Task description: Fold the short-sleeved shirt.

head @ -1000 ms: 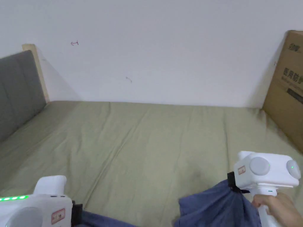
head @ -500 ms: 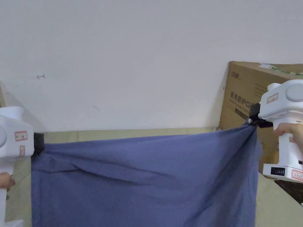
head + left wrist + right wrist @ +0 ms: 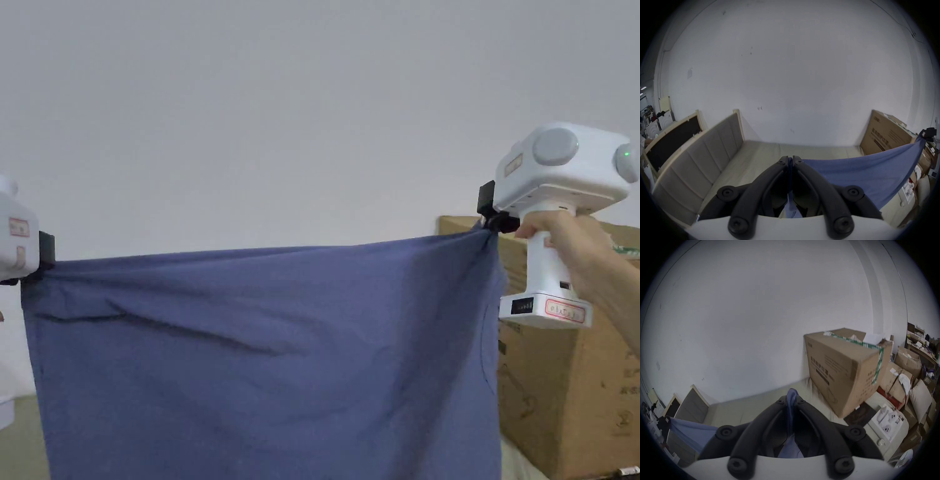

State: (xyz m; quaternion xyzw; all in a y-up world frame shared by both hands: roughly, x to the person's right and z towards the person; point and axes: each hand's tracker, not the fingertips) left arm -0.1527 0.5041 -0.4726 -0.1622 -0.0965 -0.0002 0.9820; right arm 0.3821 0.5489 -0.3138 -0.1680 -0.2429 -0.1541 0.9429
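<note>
A blue short-sleeved shirt [image 3: 262, 362] hangs spread wide in the air in front of the white wall, its top edge pulled nearly straight. My left gripper [image 3: 42, 265] pinches the shirt's top left corner at the left edge of the head view. My right gripper [image 3: 494, 222], held by a hand, pinches the top right corner, a little higher. In the left gripper view the black jaws stand closed on a thin blue fold [image 3: 790, 164], and the cloth [image 3: 867, 170] stretches off right. In the right gripper view blue cloth [image 3: 791, 397] bunches between the closed jaws.
A bed with a beige-green sheet [image 3: 756, 155] lies below the shirt, with a padded grey headboard [image 3: 705, 152] on the left. A large cardboard box [image 3: 843, 369] stands at the bed's right end, with several more boxes and clutter [image 3: 899, 386] behind it.
Both grippers have risen from low over the bed, lifting the shirt from a bunch into a spread, hanging sheet. The head camera has tilted upward, so the bed has dropped from the head view.
</note>
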